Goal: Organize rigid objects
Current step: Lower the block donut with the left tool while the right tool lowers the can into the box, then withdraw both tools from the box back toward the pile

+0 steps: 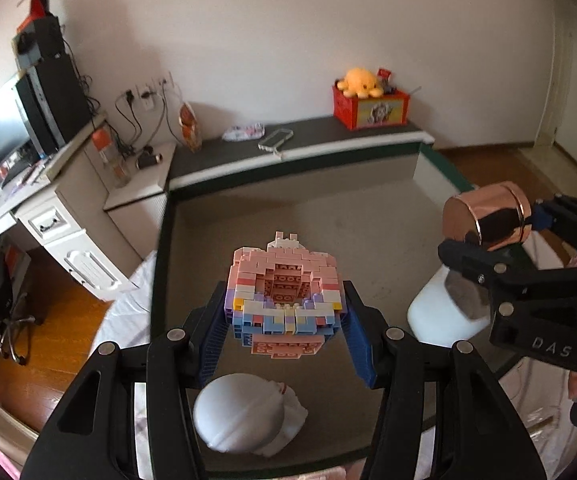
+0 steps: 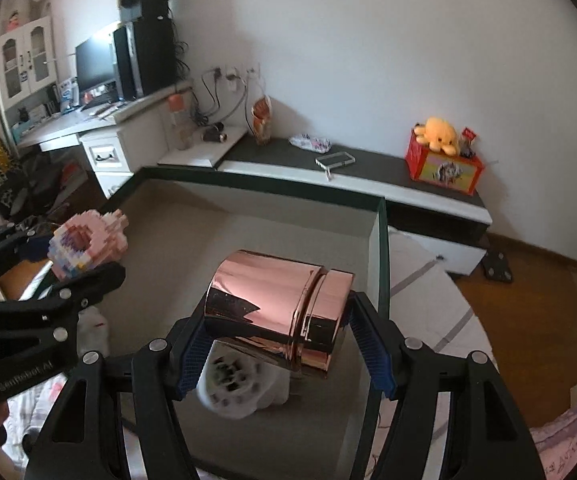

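My left gripper (image 1: 284, 312) is shut on a pink, white and blue brick-built model (image 1: 284, 280), its blue pads pressing both sides. It hangs over a large grey-lined box with a dark green rim (image 1: 160, 264). To its right, my right gripper (image 1: 496, 232) is shut on a shiny rose-gold tin (image 1: 484, 216) that lies on its side. The right wrist view shows the tin (image 2: 272, 304) in my right gripper (image 2: 276, 314) over the same box (image 2: 382, 256). The brick model (image 2: 88, 240) and left gripper (image 2: 72, 256) are at the left of that view.
A white rounded object (image 1: 244, 412) lies in the box under the model; another white object (image 2: 240, 388) with holes lies under the tin. A low cabinet (image 1: 328, 140) behind carries a red box with an orange plush (image 1: 360, 84). A desk (image 1: 48, 204) stands at the left.
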Demonstrator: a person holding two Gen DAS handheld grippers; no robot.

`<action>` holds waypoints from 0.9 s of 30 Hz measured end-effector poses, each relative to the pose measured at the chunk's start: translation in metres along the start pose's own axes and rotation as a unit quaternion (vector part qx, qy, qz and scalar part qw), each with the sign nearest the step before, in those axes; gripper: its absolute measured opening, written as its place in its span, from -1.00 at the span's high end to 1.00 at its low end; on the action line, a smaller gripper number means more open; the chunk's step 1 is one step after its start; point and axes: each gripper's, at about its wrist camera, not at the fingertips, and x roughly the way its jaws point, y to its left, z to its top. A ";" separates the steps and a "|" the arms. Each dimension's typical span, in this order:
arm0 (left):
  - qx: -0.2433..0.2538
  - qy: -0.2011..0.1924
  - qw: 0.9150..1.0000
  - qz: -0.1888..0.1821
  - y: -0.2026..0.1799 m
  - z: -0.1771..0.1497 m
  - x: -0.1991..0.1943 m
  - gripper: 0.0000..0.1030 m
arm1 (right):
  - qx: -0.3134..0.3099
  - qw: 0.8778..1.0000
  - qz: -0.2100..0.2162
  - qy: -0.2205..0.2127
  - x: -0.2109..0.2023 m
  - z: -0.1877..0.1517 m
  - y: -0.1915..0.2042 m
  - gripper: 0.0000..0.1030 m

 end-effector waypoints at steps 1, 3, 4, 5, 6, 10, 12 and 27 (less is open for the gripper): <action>0.001 0.005 1.000 0.003 -0.002 -0.001 0.003 -0.05 | 0.004 1.000 0.005 0.000 0.002 -0.001 -0.002 -0.31; 0.006 0.012 1.000 0.010 -0.004 -0.002 0.008 -0.05 | 0.014 1.000 0.011 0.004 0.004 0.000 -0.005 -0.31; 0.006 0.014 1.000 0.010 -0.004 -0.002 0.010 -0.05 | 0.016 1.000 0.009 0.005 0.005 0.000 -0.006 -0.31; 0.005 0.013 1.000 0.008 -0.004 -0.002 0.011 -0.07 | 0.016 1.000 0.005 0.006 0.005 -0.001 -0.007 -0.31; 0.004 0.014 1.000 0.008 -0.003 -0.002 0.013 -0.12 | 0.017 1.000 0.003 0.007 0.007 0.000 -0.009 -0.31; 0.000 0.014 1.000 0.014 0.000 -0.005 0.011 -0.40 | 0.037 0.999 0.023 0.011 0.013 -0.002 -0.015 -0.31; 0.000 0.008 1.000 0.018 0.000 -0.008 0.005 -0.60 | 0.039 0.999 0.021 0.008 0.011 -0.001 -0.015 -0.36; -0.054 -0.118 0.990 0.059 0.023 -0.057 -0.136 -0.99 | 0.004 0.994 0.043 -0.096 -0.107 -0.024 0.028 -0.57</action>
